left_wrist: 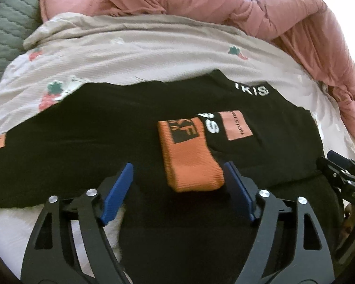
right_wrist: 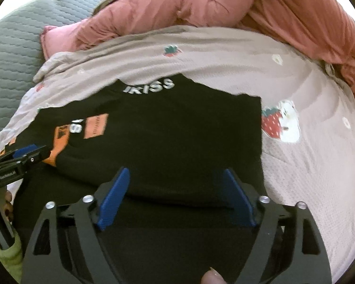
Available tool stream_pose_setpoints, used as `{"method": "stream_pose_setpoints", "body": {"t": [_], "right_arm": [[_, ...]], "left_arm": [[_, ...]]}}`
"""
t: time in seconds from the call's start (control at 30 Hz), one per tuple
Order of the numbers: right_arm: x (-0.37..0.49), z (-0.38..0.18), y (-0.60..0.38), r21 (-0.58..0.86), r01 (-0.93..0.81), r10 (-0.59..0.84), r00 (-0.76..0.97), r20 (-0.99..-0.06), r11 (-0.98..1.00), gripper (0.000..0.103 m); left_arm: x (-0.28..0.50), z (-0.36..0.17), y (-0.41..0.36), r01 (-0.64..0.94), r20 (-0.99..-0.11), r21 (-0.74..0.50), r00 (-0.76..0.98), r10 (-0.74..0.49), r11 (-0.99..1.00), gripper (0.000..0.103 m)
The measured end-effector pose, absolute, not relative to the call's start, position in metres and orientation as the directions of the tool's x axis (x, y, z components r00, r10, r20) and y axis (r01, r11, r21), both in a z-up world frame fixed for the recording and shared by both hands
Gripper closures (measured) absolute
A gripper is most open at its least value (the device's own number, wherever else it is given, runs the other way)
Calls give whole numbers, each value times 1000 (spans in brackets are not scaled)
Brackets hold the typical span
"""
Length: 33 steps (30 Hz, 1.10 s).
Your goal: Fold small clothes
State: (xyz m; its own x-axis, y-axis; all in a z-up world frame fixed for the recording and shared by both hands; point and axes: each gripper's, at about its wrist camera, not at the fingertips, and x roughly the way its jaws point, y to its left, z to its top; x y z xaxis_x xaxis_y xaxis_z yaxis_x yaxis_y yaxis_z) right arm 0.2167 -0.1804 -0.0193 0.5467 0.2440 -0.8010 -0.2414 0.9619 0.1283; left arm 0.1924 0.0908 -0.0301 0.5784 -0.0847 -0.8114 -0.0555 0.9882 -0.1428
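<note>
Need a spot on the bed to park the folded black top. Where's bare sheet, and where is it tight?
Free: strawberry sheet right of the black garment, up to the pink duvet; also a strip between the garment's far edge and the duvet. Crowded: the garment's left half, with the orange cuff and the open left gripper; the open right gripper hovers over the near edge.

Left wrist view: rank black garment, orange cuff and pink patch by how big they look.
1. black garment
2. orange cuff, though it lies nearer the camera
3. pink patch
</note>
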Motion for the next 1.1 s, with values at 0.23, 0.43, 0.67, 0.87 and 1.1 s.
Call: {"method": "stream_pose_setpoints", "body": {"t": [0.23,0.43,0.67,0.87,1.1], "right_arm": [[201,3,-149,112,-317,287,585,-759,942,8],[192,12,-127,110,-355,315,593,-741,928,6],[183,20,-101,102,-396,339,592,-731,913,5],[179,26,-80,99,-425,357,588,-726,900,5],[175,33,-50,104,-473,396,576,-715,875,5]], "left_arm": [[169,-18,109,-112,-775,-112,632,-17,987,10],[155,-12,126,-156,-753,-98,658,29,983,10],[144,-5,153,-233,-735,-92,671,91,968,10],[135,-3,178,-301,-732,-86,665,145,950,10],[127,-1,201,-363,-731,-83,655,191,928,10]]}}
